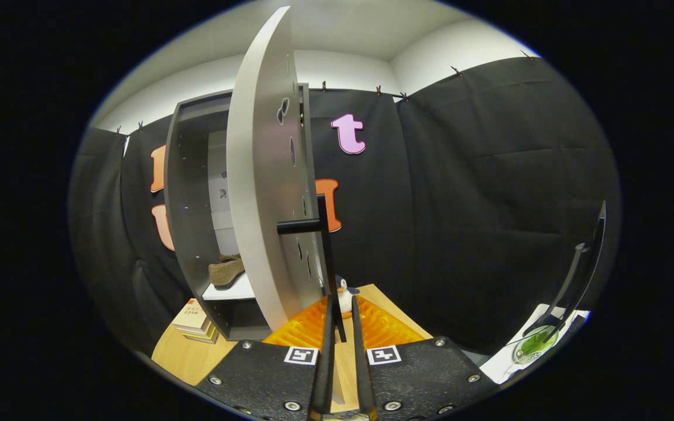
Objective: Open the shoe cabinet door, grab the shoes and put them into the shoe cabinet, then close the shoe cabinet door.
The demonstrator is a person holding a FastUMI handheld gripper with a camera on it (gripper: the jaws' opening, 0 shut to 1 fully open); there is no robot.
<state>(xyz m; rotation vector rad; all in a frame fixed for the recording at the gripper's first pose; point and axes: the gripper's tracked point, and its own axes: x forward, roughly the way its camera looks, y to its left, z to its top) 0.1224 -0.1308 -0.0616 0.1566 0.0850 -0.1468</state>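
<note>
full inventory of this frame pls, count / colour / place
shoe cabinet: 1, dark grey, on the wooden table, open
cabinet door: 1, light grey, swung open toward the camera, edge-on
door handle: 1, black bar, on the door, just ahead of the fingers
shoe: 1 visible, brown, on the white shelf inside the cabinet
books: small stack, beside the cabinet's base
table: 1, light wood
penguin toy: 1, black and white, on the orange ridged mat
lamp-like stand: 1, black, far off to the side by a green dish
gripper: 1, black fingers nearly together around the handle's lower end; contact unclear
</note>
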